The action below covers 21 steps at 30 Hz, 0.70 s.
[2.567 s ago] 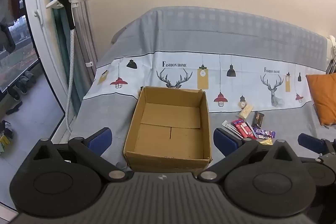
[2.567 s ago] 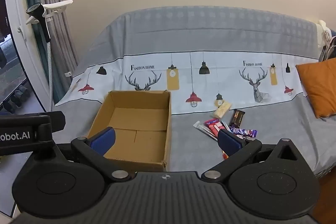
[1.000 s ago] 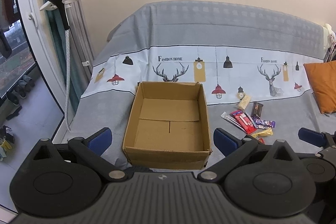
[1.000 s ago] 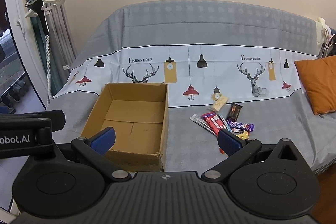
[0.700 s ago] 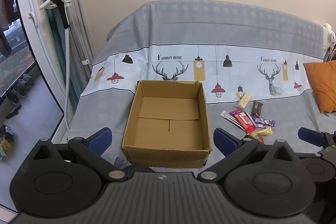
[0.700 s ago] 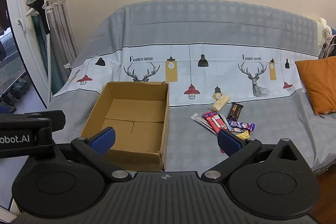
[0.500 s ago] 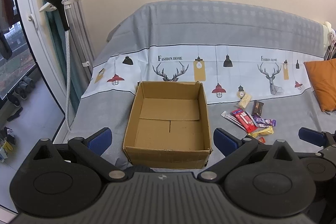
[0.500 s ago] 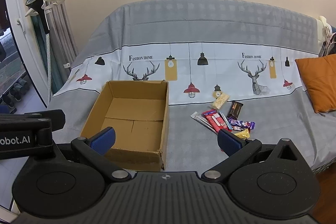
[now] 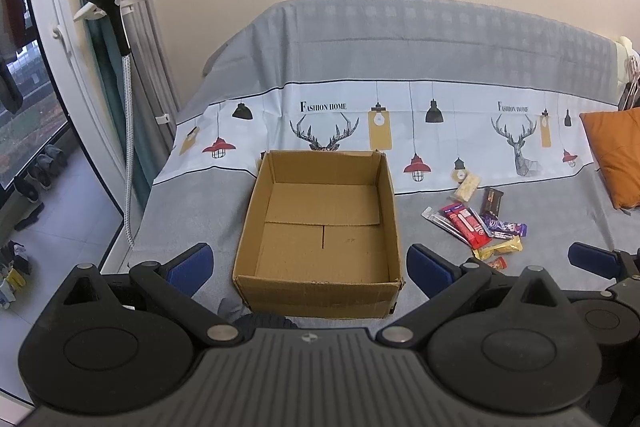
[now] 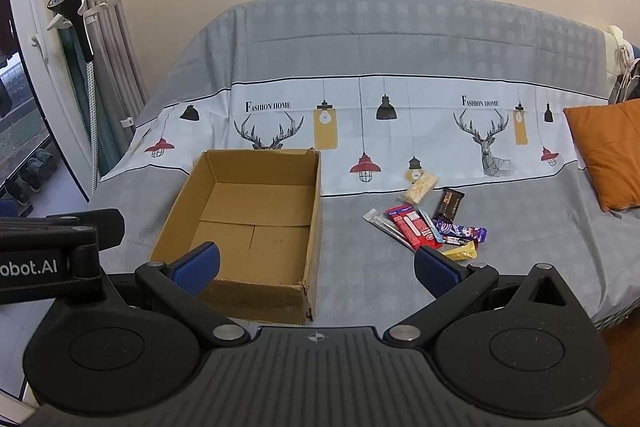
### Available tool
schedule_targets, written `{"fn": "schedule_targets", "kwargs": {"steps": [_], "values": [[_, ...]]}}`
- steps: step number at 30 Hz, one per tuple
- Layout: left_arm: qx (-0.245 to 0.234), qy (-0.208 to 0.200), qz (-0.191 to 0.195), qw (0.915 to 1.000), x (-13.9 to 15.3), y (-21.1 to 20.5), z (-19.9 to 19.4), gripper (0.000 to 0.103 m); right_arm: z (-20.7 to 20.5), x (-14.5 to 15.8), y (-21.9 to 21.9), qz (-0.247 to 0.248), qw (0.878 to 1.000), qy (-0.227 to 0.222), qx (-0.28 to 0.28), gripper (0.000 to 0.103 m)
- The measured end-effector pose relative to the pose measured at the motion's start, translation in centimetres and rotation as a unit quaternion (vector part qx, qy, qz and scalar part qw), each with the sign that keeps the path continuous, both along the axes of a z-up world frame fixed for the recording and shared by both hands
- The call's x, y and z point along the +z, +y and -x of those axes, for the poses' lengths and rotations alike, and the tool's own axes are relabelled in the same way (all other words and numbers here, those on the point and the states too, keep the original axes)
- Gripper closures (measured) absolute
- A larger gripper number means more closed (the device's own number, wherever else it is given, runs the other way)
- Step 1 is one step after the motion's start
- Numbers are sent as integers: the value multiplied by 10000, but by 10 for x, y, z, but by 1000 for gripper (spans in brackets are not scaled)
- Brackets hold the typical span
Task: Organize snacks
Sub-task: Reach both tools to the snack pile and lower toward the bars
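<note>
An open, empty cardboard box (image 9: 320, 227) (image 10: 248, 223) sits on a sofa covered with a grey and white cloth. To its right lies a small pile of wrapped snacks (image 9: 474, 223) (image 10: 428, 223): a red bar, a brown bar, a purple wrapper, yellow wrappers and a pale bar. My left gripper (image 9: 310, 267) is open and empty, held above the box's near edge. My right gripper (image 10: 316, 265) is open and empty, between the box and the snacks, short of both.
An orange cushion (image 9: 616, 155) (image 10: 608, 151) lies at the sofa's right end. A garment steamer on a stand (image 9: 116, 27) and curtains are to the left by a window. The floor shows left of the sofa.
Both grippers have shifted slightly and the view has risen a little since 2.6 s ago; box and snacks have not moved. Both grippers stay open.
</note>
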<state>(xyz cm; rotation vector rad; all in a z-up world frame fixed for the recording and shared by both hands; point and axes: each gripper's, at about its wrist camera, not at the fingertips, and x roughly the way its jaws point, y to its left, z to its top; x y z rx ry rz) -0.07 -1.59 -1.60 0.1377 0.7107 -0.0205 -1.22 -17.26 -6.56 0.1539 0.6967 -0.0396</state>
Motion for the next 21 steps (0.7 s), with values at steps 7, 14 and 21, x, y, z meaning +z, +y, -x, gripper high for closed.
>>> {"fn": "schedule_targets", "kwargs": {"steps": [7,14,21], "values": [[21,43,-106,9999,-9,-5,-6,0,-6,-8,-3,-83,10000,37,32,0],[-171,273,-202,9993,-43,-25,-28,0,-20,-38,-16,-73,9998,210,-7,1],[-548,692,-27,9961,-133,-75,-82,0,-43,-111,-60,-172,9974,559,-430,1]]}}
